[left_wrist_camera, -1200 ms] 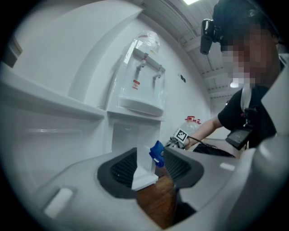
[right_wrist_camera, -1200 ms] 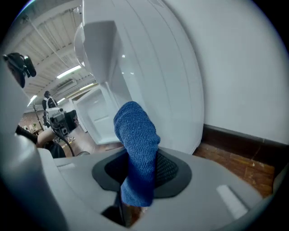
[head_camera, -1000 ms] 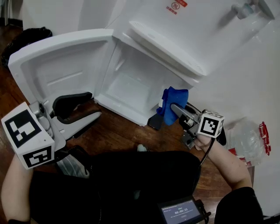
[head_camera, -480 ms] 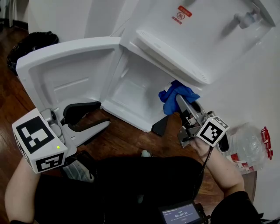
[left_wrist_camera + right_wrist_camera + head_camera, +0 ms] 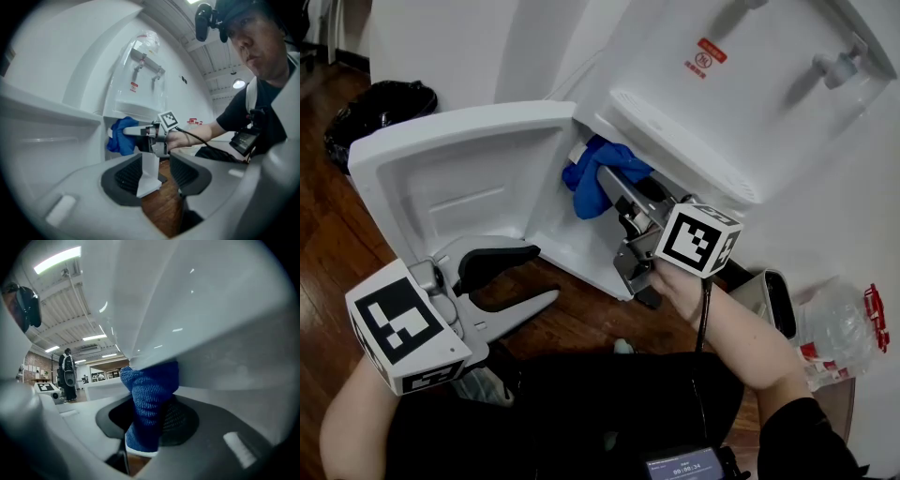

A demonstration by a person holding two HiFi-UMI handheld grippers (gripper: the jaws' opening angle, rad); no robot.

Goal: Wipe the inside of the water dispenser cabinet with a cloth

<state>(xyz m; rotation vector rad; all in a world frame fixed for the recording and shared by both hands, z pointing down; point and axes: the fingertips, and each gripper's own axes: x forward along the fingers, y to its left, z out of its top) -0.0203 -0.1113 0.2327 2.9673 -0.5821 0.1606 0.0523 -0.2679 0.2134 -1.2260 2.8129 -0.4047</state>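
Cloth (image 5: 584, 187) clamped in right gripper (image 5: 607, 178), apparently touching cabinet (image 5: 577, 246) top.

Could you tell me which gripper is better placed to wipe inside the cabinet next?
Right. The right gripper grips the blue cloth inside the cabinet opening. The left gripper is open and empty, outside by the open door.

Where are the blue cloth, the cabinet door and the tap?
blue cloth (image 5: 589, 183), head view, its bunched middle.
cabinet door (image 5: 459, 173), head view, inner panel.
tap (image 5: 832, 66), head view, its spout.
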